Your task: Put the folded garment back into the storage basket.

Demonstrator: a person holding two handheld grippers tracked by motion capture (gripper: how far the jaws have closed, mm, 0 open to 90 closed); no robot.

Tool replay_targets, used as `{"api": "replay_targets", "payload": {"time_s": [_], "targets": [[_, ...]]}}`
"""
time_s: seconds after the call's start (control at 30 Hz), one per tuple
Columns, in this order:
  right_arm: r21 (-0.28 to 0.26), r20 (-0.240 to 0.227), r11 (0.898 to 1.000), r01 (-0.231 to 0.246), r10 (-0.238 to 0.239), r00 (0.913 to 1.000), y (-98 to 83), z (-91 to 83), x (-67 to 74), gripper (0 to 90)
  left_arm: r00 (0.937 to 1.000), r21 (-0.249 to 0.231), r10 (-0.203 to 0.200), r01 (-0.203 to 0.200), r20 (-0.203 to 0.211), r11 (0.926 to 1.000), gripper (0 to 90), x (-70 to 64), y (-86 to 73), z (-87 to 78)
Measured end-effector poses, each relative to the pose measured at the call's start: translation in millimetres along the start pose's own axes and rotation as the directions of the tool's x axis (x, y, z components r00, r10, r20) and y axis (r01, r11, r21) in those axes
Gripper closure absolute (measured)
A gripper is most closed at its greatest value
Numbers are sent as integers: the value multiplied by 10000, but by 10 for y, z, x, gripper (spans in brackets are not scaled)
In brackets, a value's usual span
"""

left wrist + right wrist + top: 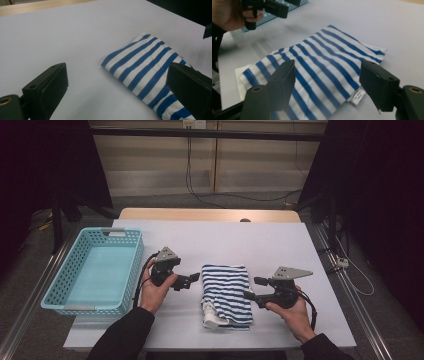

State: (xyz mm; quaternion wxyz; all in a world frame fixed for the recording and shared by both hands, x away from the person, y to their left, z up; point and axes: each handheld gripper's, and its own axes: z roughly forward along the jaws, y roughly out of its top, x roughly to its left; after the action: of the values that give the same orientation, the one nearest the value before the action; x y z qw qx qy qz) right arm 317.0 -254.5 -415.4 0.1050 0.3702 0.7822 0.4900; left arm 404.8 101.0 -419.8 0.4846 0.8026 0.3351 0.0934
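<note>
A folded blue-and-white striped cloth (226,292) lies flat on the white table top (225,240), with a white part poking out at its near end. My left gripper (192,280) hovers just left of the cloth, held in the person's left hand. Its jaws stand open with nothing between them (116,75), and the cloth (145,62) lies ahead toward its right jaw. My right gripper (252,288) sits at the cloth's right edge. It is open (327,70) above the stripes (324,57), and the pads are not pressing on them.
A light blue plastic basket (131,270) stands at the table's left edge, with nothing inside. A small white label (358,96) sticks out from the cloth's edge. The table's far half is bare white surface, and cables run across the floor behind the table.
</note>
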Motion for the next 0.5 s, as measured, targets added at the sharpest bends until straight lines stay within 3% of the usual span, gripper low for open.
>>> {"api": "replay_targets", "payload": {"time_s": [0.2, 0.5], "targets": [[387, -120, 9993, -5, 10, 9999, -85, -53, 67, 284, 10000, 80, 75, -75, -5, 9999, 42, -17, -1, 21], [841, -564, 9958, 361, -314, 9979, -160, -66, 187, 247, 9999, 120, 112, -110, -112, 9999, 42, -10, 4, 19]]}}
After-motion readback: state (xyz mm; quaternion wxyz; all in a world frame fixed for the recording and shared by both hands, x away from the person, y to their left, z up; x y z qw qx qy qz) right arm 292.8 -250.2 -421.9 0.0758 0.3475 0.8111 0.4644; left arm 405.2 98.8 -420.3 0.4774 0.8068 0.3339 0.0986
